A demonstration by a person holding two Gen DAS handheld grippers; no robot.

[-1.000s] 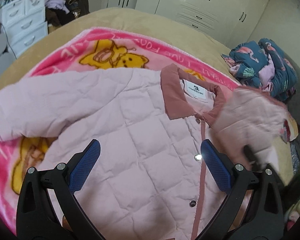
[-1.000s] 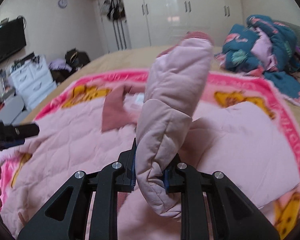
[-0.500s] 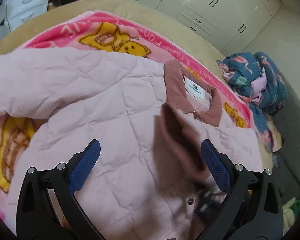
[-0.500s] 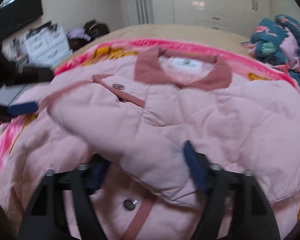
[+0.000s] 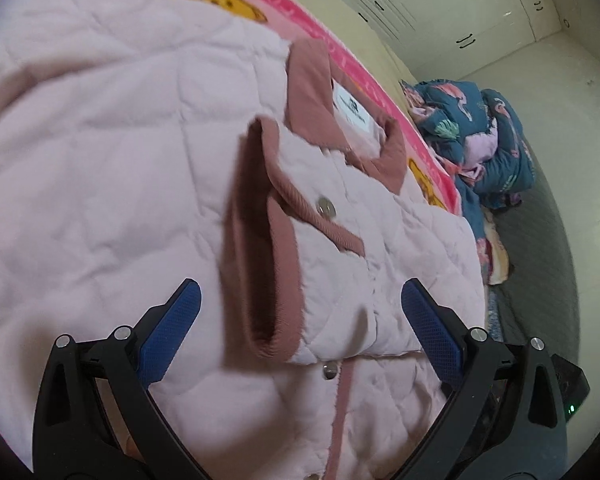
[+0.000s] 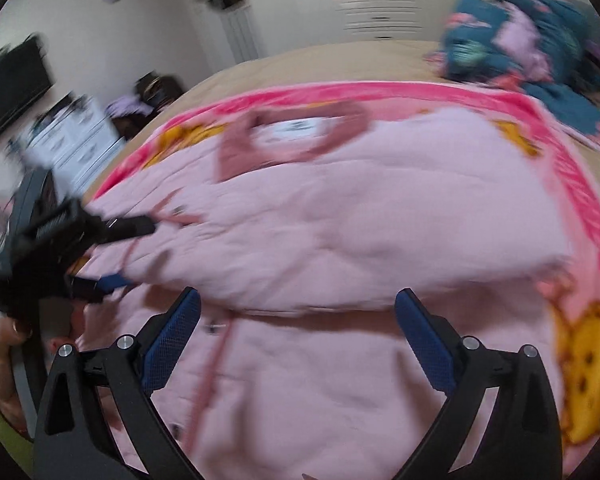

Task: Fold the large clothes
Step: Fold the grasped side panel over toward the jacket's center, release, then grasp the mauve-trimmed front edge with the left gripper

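Note:
A pale pink quilted jacket (image 5: pixel 112 168) with a dusty-rose collar (image 5: pixel 308 92) lies front up on a pink cartoon blanket (image 6: pixel 580 184). Its right sleeve (image 5: pixel 340 264) is folded across the chest, the rose cuff (image 5: pixel 276 280) pointing at the left wrist camera. My left gripper (image 5: pixel 300 296) hangs open just above that cuff, its blue pads clear of the cloth. It also shows in the right wrist view, left gripper (image 6: pixel 132 254), held by a hand. My right gripper (image 6: pixel 298 300) is opening over the folded sleeve (image 6: pixel 360 240) with nothing between its pads.
A heap of dark blue printed clothes (image 5: pixel 480 136) sits at the bed's far right corner. White wardrobe doors (image 5: pixel 440 12) stand behind the bed. A white drawer unit (image 6: pixel 72 148) and a dark screen (image 6: pixel 12 88) stand to the left.
The right gripper let go of the sleeve, which now lies across the jacket's chest, and its jaws spread wide. The left gripper sank toward the jacket and tipped downward.

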